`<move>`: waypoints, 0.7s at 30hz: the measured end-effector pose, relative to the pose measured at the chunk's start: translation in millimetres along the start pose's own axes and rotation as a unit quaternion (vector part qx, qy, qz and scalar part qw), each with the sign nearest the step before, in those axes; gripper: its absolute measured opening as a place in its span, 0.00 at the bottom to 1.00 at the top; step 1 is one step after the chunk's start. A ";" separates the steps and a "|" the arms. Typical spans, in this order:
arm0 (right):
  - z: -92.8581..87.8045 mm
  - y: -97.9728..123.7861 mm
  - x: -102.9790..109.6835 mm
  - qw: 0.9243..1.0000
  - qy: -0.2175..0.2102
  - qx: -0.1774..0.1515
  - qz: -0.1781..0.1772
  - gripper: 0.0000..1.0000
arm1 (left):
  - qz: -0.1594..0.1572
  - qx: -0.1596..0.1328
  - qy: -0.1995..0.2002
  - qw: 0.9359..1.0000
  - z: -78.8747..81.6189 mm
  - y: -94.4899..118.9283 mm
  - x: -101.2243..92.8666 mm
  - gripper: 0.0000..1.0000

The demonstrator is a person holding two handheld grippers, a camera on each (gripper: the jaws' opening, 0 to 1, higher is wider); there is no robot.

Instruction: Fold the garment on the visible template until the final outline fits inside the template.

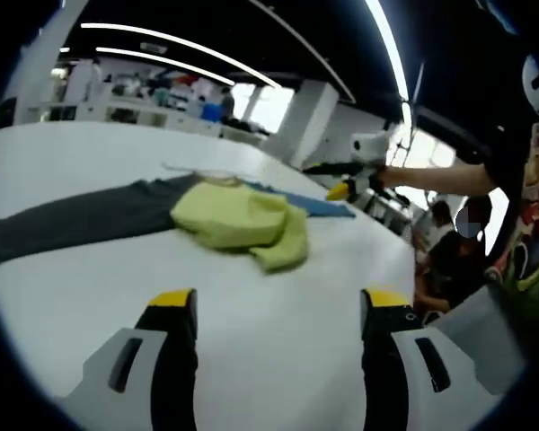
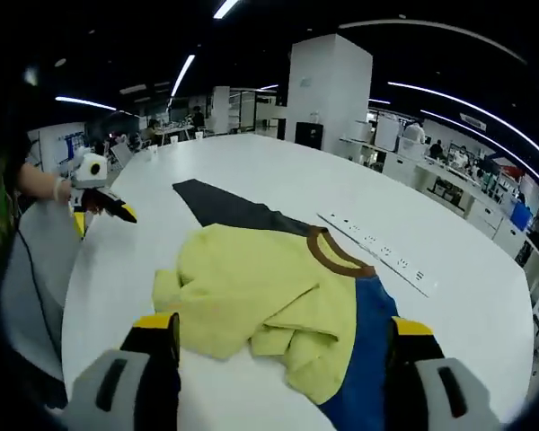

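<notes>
Both tools stand wide open and empty. The left tool (image 1: 277,310) hangs over bare white surface (image 1: 278,359), short of the garment, likely lining up a first grasp. The right tool (image 2: 283,337) hovers at the crumpled yellow T-shirt (image 2: 251,301), soft knit with a brown collar (image 2: 337,254). The shirt lies bunched near the middle of the surface, over a flat blue template (image 2: 368,359) and a dark grey cloth (image 2: 225,206). A white power strip (image 2: 377,251) sits beside it, toward the far edge.

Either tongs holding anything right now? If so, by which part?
Nothing held. The left tongs and right tongs are both open and empty, short of the yellow shirt lying crumpled on the white table.
</notes>
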State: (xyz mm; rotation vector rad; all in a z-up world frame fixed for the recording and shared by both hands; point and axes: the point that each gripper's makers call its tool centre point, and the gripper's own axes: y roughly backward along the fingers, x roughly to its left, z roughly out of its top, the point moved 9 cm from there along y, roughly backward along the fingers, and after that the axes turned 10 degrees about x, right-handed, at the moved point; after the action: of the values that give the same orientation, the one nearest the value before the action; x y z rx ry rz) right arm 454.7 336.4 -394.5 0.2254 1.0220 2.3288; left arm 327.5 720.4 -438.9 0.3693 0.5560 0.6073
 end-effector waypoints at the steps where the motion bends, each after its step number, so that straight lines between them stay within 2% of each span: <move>1: -2.9 3.0 3.0 1.000 0.000 -0.001 -0.001 0.99 | 0.000 0.001 -0.002 1.000 1.0 0.2 0.5 0.70; 10: -29.5 27.0 26.9 1.000 -0.029 0.000 -0.012 1.00 | -0.004 0.008 -0.014 1.000 8.7 -2.4 3.4 0.70; 15: -44.2 39.0 38.5 0.998 -0.055 -0.010 -0.025 1.00 | -0.006 0.012 -0.025 1.000 13.8 -7.8 3.5 0.70; 21: -61.7 47.6 46.6 0.997 -0.066 0.000 -0.031 1.00 | -0.011 0.016 -0.035 0.999 16.1 -10.3 1.9 0.70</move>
State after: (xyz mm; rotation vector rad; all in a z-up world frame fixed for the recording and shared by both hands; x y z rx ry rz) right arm 372.7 299.1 -406.5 0.3377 0.9497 2.2260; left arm 342.7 711.1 -431.8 0.4136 0.5028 0.5625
